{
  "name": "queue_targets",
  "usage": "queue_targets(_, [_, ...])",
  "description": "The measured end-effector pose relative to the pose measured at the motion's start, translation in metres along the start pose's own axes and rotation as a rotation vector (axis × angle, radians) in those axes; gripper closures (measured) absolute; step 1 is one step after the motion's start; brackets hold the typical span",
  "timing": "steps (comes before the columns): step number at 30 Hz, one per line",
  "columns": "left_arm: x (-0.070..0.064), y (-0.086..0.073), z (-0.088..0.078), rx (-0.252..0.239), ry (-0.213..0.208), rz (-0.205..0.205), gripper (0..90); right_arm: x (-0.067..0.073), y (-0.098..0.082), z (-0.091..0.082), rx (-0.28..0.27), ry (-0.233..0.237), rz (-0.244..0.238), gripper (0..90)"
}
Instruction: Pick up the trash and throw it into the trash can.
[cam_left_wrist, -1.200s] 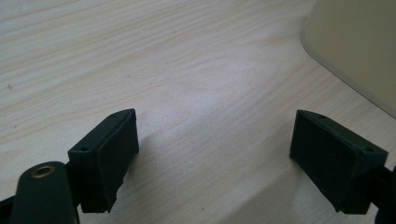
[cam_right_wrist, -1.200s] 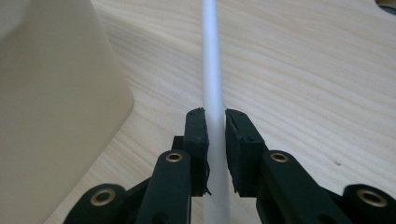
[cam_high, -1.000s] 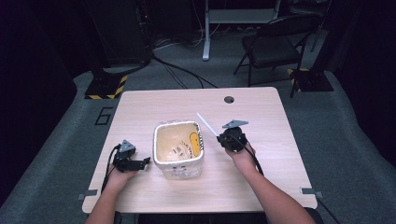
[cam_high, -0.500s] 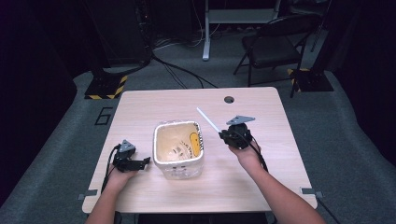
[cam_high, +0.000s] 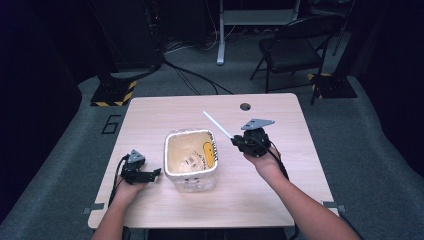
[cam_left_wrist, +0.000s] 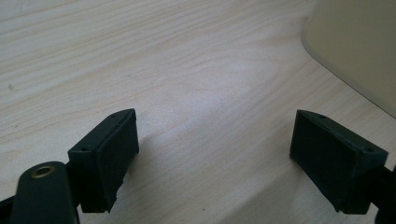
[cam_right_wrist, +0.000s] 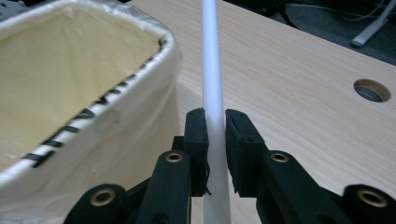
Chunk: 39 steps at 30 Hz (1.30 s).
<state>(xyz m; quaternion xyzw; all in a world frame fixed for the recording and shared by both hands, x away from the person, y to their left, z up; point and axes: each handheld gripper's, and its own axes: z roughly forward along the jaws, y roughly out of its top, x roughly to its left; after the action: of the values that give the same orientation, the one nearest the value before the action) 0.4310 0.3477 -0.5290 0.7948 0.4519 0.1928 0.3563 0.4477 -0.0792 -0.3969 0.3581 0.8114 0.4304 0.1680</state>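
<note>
Right gripper (cam_high: 239, 144), black and held in the person's right hand, has its jaws closed on a thin white plastic rod (cam_high: 217, 124); the rod sticks out up and away toward the far edge of the light wooden desk (cam_high: 280, 195). On the middle of the desk, nearer the front edge, stands a cream square plastic bin lined with a clear bag (cam_high: 191, 159). The rod's held end is just beside the bin's right rim, not over the opening. The left gripper (cam_high: 152, 174) rests low on the desk near the front left corner, just beside the bin, with its jaws spread wide and nothing between them.

I judge the grip is the risk: the rod is smooth and round and pinched near one end, so it may swing or slide out if the hand tilts quickly.

The right gripper view shows the pads (cam_right_wrist: 196, 140) pressing both sides of the rod, which the high view cannot resolve. The left gripper view shows only bare wood between its pads (cam_left_wrist: 108, 158).
</note>
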Motion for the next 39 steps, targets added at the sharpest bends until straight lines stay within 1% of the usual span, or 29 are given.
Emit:
queue_targets(6, [0.0,0.0,0.0,0.0,0.0,0.0,15.1,0.014,0.01,-0.004,-0.006,0.053,-0.042,78.7])
queue_targets(10, [0.0,0.0,0.0,0.0,0.0,0.0,15.1,0.023,0.015,-0.006,-0.007,0.065,-0.07,78.6])
queue_targets(14, [0.0,0.0,0.0,0.001,-0.001,-0.001,15.1,0.03,0.021,-0.008,-0.009,0.087,-0.081,78.6])
queue_targets(17, [0.0,0.0,0.0,0.0,0.001,0.0,15.1,0.035,0.027,-0.008,-0.006,0.114,-0.089,78.6])
queue_targets(24, [0.0,0.0,0.0,0.0,0.001,0.0,15.1,0.046,0.037,-0.001,-0.018,0.167,-0.098,78.6])
queue_targets(27, [0.0,0.0,0.0,0.0,0.001,-0.001,15.1,0.051,0.041,0.003,-0.019,0.189,-0.092,78.6])
queue_targets(31, [0.0,0.0,0.0,0.0,0.001,0.0,15.1,0.058,0.046,0.009,-0.02,0.205,-0.107,78.6])
queue_targets(39, [0.0,0.0,0.0,0.0,0.001,0.0,15.1,0.068,0.052,0.021,-0.013,0.227,-0.109,78.6])
